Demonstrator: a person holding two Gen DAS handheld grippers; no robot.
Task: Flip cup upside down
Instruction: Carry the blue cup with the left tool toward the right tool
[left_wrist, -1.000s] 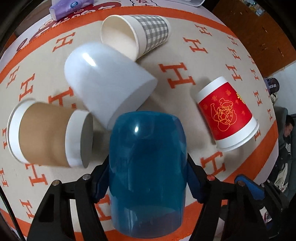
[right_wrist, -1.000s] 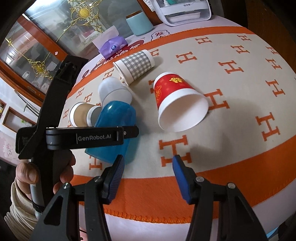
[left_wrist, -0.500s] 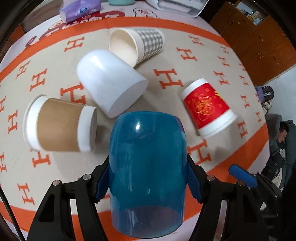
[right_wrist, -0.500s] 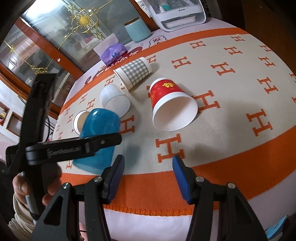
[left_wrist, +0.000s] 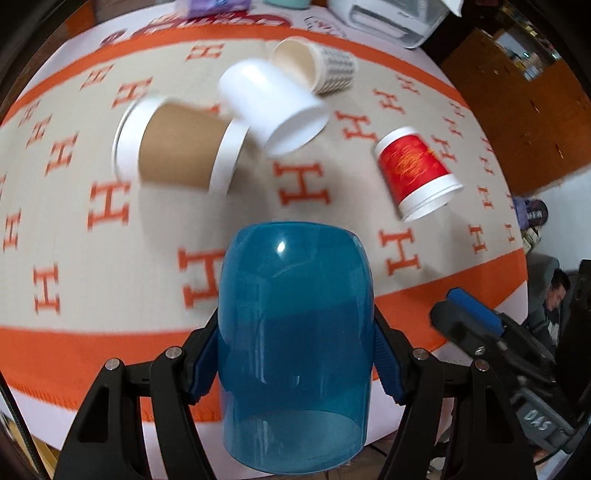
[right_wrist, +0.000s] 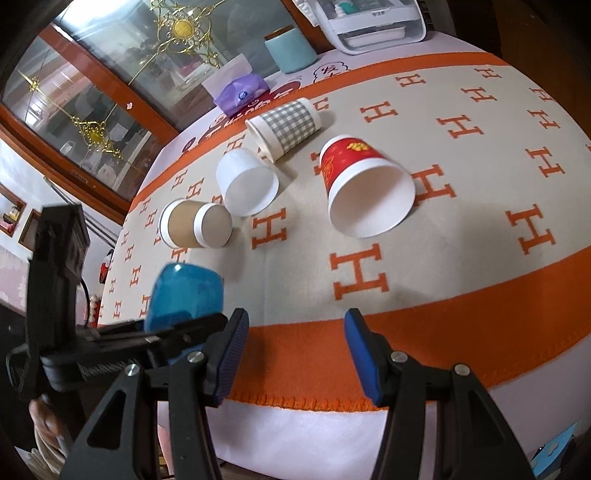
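My left gripper (left_wrist: 295, 362) is shut on a translucent blue plastic cup (left_wrist: 293, 332). It holds the cup above the near edge of the table, closed end pointing away and open mouth toward the camera. The blue cup also shows in the right wrist view (right_wrist: 184, 295), at the lower left, lifted off the cloth. My right gripper (right_wrist: 291, 354) is open and empty above the orange border of the tablecloth (right_wrist: 461, 295). Its blue pad shows in the left wrist view (left_wrist: 472, 306).
Several cups lie on their sides on the cloth: a red paper cup (right_wrist: 365, 188), a white cup (right_wrist: 247, 181), a brown sleeved cup (right_wrist: 195, 223) and a grey checked cup (right_wrist: 288, 127). A purple tissue pack (right_wrist: 242, 92), a teal canister (right_wrist: 291, 50) and a white appliance (right_wrist: 373, 22) stand at the far edge.
My left gripper has lifted the blue cup and pulled it back toward the near table edge. The lying cups now look farther away. The right gripper has stayed open, roughly in place.
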